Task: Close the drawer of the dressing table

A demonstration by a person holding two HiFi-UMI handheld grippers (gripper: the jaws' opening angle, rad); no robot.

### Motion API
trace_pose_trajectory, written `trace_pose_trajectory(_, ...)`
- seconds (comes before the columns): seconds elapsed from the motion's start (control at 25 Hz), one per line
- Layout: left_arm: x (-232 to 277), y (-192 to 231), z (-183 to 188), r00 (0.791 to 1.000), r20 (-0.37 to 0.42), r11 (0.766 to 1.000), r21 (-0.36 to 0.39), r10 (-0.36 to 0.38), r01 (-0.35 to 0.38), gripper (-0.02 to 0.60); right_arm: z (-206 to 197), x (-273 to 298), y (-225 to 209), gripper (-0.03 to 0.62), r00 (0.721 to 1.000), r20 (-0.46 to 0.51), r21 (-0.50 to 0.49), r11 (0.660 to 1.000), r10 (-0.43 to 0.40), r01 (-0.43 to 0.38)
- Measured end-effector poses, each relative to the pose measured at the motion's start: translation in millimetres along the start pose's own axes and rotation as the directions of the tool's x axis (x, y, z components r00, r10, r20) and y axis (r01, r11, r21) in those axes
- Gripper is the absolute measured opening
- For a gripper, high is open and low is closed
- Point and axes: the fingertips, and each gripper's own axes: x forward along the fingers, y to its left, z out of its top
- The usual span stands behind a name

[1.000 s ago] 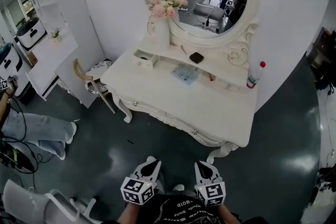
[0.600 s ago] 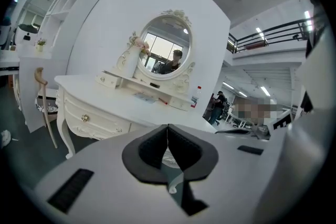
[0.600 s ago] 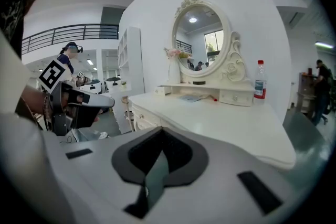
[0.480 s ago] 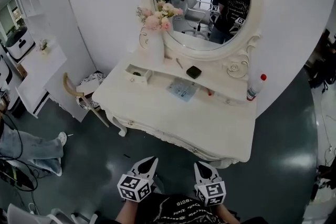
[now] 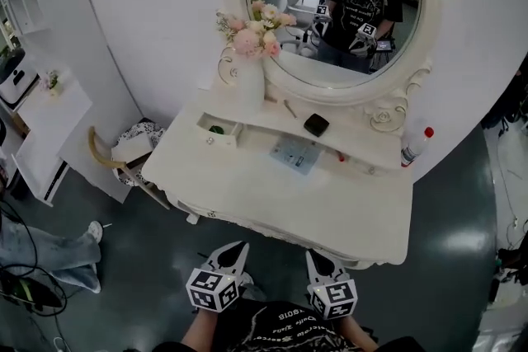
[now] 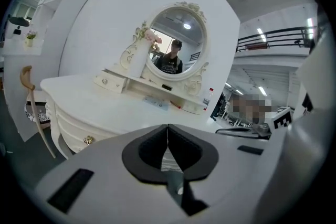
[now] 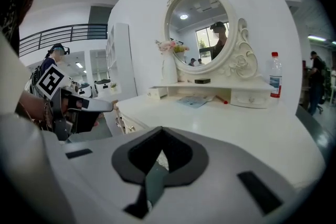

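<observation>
Two grippers hang at 6 o'clock in the head view, side by side and well short of the dressing table (image 5: pixel 346 202). The left gripper (image 5: pixel 236 253) and the right gripper (image 5: pixel 318 261) are both clenched on nothing, and each gripper's own view shows its pads meeting at the tips.

The drawer (image 5: pixel 216 130) is a small one at the left end of the raised shelf below the mirror (image 5: pixel 330 12). It stands pulled out, at about 11 o'clock from the left gripper, and something green lies inside it. A white vase (image 5: pixel 247 82) of pink flowers stands just beside the drawer, at its 1 o'clock. Farther along the shelf sits a black box (image 5: pixel 315 124), and a red-capped bottle (image 5: pixel 417 146) stands at the shelf's 3 o'clock end.

The step in hand looks like the approach, as nothing touches the drawer yet. Next, one gripper, probably the nearer left one, has to reach across the table top. Its closed tips should press squarely on the drawer front and push toward 12 o'clock, clear of the vase.
</observation>
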Motion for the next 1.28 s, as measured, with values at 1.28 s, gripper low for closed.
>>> trace_pose_trajectory(1.28, 42, 128, 56, 0.993, -0.034, 0.993, -0.014, 0.114, -0.115, 0.017, 63, 134, -3, 0.011, 1.0, -0.01, 0.067, 0.998, 0.001, -0.001)
